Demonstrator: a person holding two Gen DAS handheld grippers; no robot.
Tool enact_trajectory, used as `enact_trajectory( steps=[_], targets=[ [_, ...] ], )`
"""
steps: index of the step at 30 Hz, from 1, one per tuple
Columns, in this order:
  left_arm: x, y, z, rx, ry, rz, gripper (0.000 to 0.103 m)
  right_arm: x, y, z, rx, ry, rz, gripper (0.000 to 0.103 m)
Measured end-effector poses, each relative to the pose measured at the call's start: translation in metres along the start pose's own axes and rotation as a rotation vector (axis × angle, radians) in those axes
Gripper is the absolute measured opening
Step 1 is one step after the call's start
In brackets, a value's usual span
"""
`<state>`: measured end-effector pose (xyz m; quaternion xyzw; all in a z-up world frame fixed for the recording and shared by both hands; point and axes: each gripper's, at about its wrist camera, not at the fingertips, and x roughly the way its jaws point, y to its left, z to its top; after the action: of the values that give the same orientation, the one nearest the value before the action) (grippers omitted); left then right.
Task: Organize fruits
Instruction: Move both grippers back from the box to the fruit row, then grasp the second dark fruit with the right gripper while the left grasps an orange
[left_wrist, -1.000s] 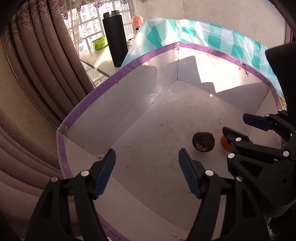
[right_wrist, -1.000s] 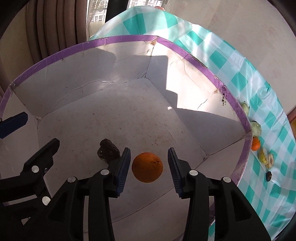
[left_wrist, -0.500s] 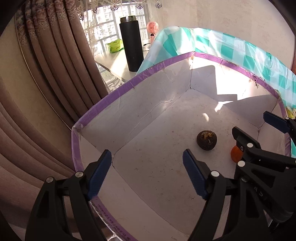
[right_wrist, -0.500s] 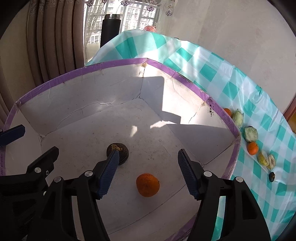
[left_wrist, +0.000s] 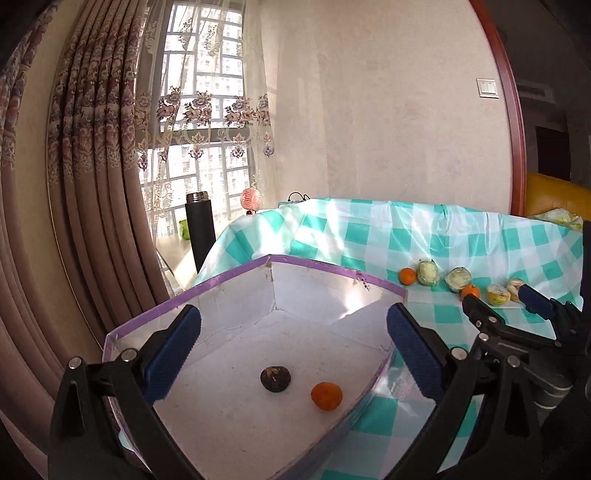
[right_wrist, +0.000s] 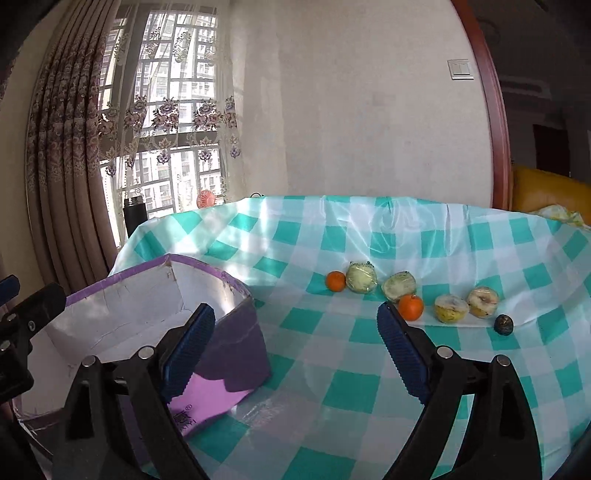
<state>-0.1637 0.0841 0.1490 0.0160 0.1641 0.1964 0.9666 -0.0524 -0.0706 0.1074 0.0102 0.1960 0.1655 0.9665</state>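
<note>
Right gripper, jaws spread and empty, had released the orange into the box and withdrawn; left gripper likewise spread; seven fruits remained outside.

I am in a lived-in home, probably a dining or living room. At the left of the frame, heavy patterned curtains and a sheer embroidered lace panel hang over a barred window facing apartment towers. A teal and white checked plastic tablecloth fills the lower half. A light switch sits upper right on the pale wall. A yellow sofa edges the right side.
</note>
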Motion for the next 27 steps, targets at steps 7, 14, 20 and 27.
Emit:
enact_trajectory(
  steps=[7,14,20,27],
  targets=[
    [0.003,-0.131,-0.046,0.269,0.049,-0.363,0.101,0.043,-0.103,-0.029,0.131,0.212,-0.307,0.087],
    [0.073,-0.175,-0.079,0.137,0.400,-0.601,0.101,0.078,-0.173,-0.037,0.231,0.342,-0.484,0.086],
    [0.103,-0.177,-0.096,0.069,0.497,-0.614,0.101,0.119,-0.206,-0.022,0.254,0.392,-0.525,0.081],
    [0.114,-0.175,-0.092,0.041,0.518,-0.636,0.101,0.157,-0.238,-0.014,0.312,0.454,-0.483,0.061]
  ],
)
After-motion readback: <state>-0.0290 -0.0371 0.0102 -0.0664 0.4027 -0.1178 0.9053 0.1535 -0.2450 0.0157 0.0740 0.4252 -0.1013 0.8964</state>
